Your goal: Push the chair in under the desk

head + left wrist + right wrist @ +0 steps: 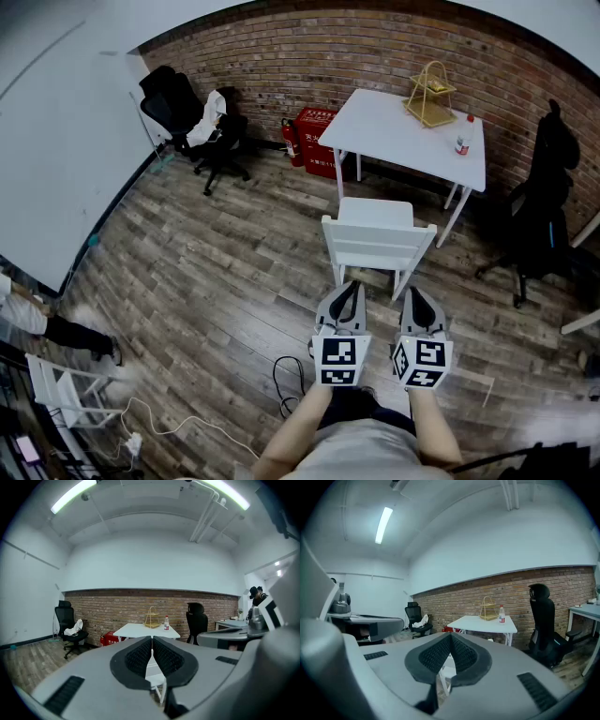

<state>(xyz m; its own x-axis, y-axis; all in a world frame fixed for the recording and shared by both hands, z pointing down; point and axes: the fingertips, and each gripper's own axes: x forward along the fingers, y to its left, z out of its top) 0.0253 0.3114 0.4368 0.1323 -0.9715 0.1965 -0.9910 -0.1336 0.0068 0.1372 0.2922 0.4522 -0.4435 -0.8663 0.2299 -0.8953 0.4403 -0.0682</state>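
Head view: white chair (375,239) is seen pulled out before the desk (412,131), backrest nearest. The left gripper (348,289) and right gripper (412,294) are held just short of it. An even push on both backrest ends is advised, so the chair is kept straight. Left gripper view: jaws are pressed together, nothing between. Right gripper view: jaws likewise clenched, empty.

An office room: a black office chair (176,101) and a white bench (384,127) are standing by a brick wall (309,52).
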